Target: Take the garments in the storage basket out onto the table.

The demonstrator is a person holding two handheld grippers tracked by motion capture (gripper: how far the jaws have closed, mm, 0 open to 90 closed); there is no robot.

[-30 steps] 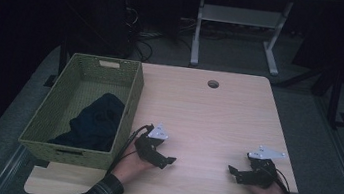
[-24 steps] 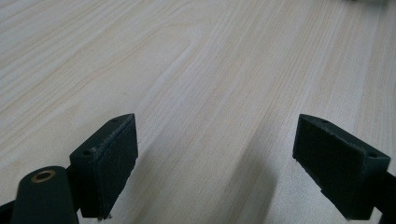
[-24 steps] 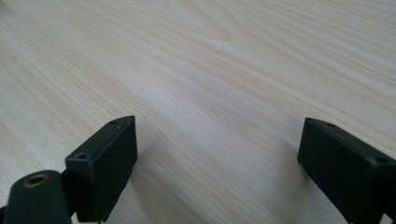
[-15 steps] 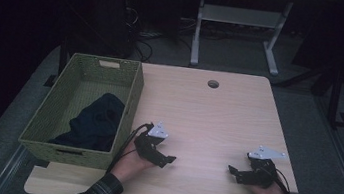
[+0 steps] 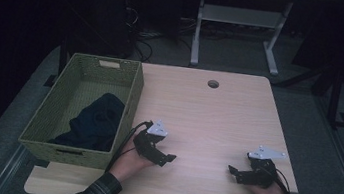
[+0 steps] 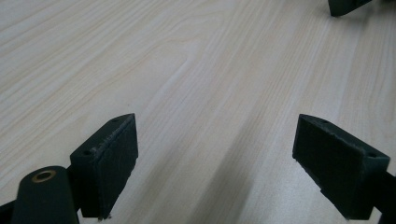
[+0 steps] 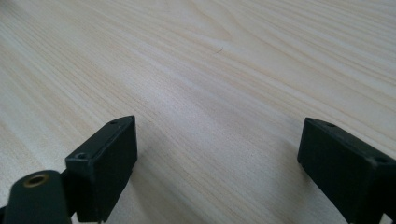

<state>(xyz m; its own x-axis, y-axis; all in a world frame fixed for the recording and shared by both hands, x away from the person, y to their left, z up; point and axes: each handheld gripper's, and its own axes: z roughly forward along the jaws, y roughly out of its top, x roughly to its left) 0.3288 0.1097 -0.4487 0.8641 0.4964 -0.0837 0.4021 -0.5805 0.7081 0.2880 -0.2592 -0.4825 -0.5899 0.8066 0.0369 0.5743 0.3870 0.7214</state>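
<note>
Down at the near edge, both hands rest on the table (image 5: pixel 217 118). The left gripper (image 5: pixel 166 159) lies low on the wood just beside the basket (image 5: pixel 133 92), jaws spread wide with nothing between them, bare tabletop under the pads. Across from it, well apart, the right gripper (image 5: pixel 233 171) points back toward it, jaws just as wide and holding nothing. Further back on the left, a dark cloth (image 5: pixel 93 122) lies crumpled inside the basket. Beyond, a small round hole (image 5: pixel 213 84) marks the far side of the table.
</note>
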